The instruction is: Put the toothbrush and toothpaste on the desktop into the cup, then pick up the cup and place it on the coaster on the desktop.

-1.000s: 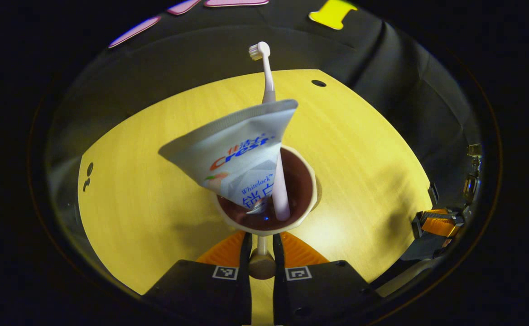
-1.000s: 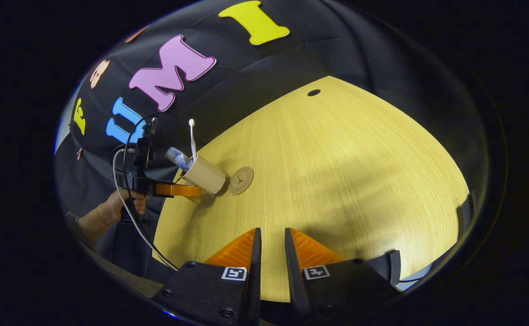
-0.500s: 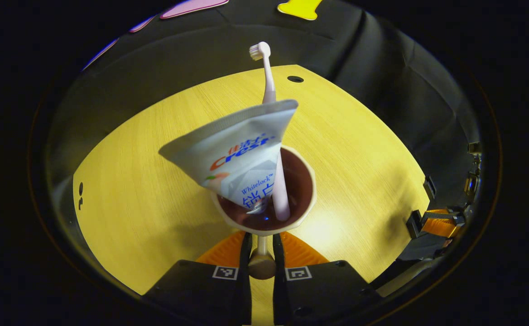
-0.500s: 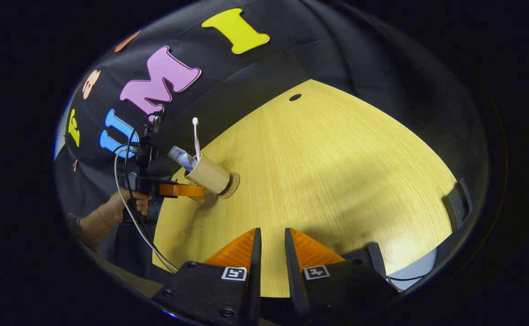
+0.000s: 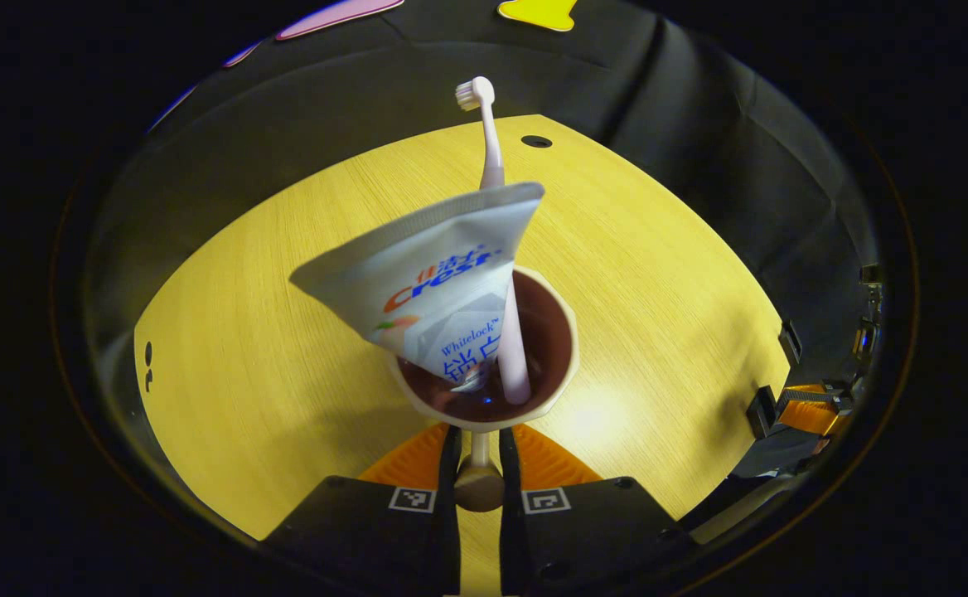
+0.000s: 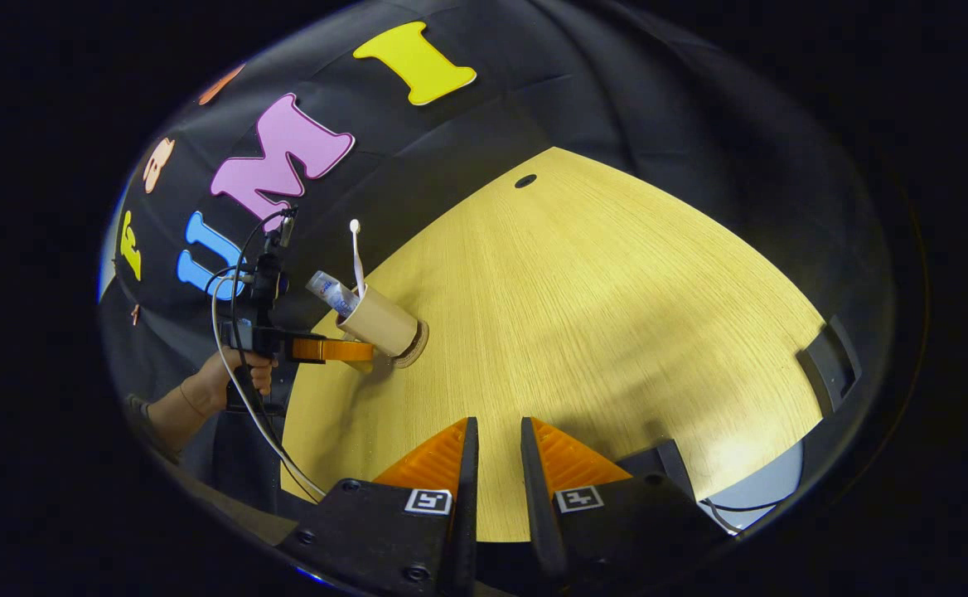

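In the left gripper view a beige cup (image 5: pixel 563 377) with a dark inside stands right in front of my left gripper (image 5: pixel 476 439), which is shut on the cup's handle (image 5: pixel 478 485). A white toothpaste tube (image 5: pixel 426 274) and a pale toothbrush (image 5: pixel 491 141) stick up out of it. In the right gripper view the cup (image 6: pixel 378 322) sits over the round coaster (image 6: pixel 416 345), whose edge peeks out under its base. The left gripper (image 6: pixel 351 350), held by a hand (image 6: pixel 239 377), grips it from the left. My right gripper (image 6: pixel 494 439) hovers near the table's front edge, shut with nothing between its fingers.
The wooden table (image 6: pixel 600 290) has a small dark hole (image 6: pixel 525 181) near its far edge. Black cloth walls stand behind it. A cable (image 6: pixel 244 398) hangs from the left gripper. The right gripper (image 5: pixel 807 410) shows at the far right of the left gripper view.
My left gripper has carried the cup to the right, from beside the coaster to over it. The right gripper has hardly moved, only its view has turned slightly.
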### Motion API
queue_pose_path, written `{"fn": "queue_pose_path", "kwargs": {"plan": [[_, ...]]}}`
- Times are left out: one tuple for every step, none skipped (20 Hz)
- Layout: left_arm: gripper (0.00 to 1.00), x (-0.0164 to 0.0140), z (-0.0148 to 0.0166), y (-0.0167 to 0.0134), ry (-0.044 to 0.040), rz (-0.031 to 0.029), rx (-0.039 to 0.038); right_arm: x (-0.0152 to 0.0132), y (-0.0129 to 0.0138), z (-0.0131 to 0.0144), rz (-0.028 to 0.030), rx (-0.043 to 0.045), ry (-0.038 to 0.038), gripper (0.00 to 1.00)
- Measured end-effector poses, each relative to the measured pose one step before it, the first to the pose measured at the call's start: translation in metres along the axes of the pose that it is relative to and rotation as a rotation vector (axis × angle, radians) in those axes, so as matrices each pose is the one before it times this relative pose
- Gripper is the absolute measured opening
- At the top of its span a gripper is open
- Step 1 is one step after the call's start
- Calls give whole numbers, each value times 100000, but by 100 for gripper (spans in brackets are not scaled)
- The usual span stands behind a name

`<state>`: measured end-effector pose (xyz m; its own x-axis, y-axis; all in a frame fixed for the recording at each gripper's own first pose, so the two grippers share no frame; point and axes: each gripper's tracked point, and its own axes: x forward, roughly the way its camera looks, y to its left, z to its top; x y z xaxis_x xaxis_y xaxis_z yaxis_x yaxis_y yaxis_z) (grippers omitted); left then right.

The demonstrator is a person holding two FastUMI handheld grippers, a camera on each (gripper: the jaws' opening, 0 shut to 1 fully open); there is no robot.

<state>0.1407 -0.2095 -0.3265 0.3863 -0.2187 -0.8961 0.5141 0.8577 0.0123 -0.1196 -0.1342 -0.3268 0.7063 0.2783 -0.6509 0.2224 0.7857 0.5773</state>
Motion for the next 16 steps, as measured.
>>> {"fn": "queue_pose_path", "kwargs": {"plan": [[23,-22,-84,-49,215,125,-160,-115,-41,71,-153,-182,-284,30],[23,-15,53,5,222,76,-142,6,-98,-16,-175,-175,-40,30],[23,-40,-4,7,317,109,-132,-20,-16,-40,-135,-26,-67,30],[23,-22,-30,-11,183,158,-100,71,-108,-19,-93,217,83,30],[23,-63,16,-15,136,51,-80,3,-67,-23,-213,169,83,30],[23,-13,-6,18,108,-9,-118,24,-76,53,-188,258,-59,30],[23,12,-26,-34,147,85,-80,-19,-93,-57,-189,154,-44,30],[23,-61,76,-2,13,28,14,64,-29,19,-164,104,-165,30],[23,62,46,-2,-430,-80,88,37,-10,-13,-178,58,-76,30],[23,24,-117,30,222,-58,46,-27,-30,-23,-239,35,-91,30],[23,72,41,-42,-91,-127,-50,102,-49,4,-183,200,-52,30],[23,-3,-60,-8,317,-162,22,-12,6,32,-70,476,-16,30],[23,46,-24,-25,324,-166,30,85,0,51,-50,523,-84,31],[24,-27,-37,8,323,-208,104,-60,73,-43,302,464,-84,31],[25,16,14,-13,139,-140,83,45,109,41,25,45,-230,31],[22,4,-36,18,148,-224,-214,18,66,6,8,-354,-158,30]]}}
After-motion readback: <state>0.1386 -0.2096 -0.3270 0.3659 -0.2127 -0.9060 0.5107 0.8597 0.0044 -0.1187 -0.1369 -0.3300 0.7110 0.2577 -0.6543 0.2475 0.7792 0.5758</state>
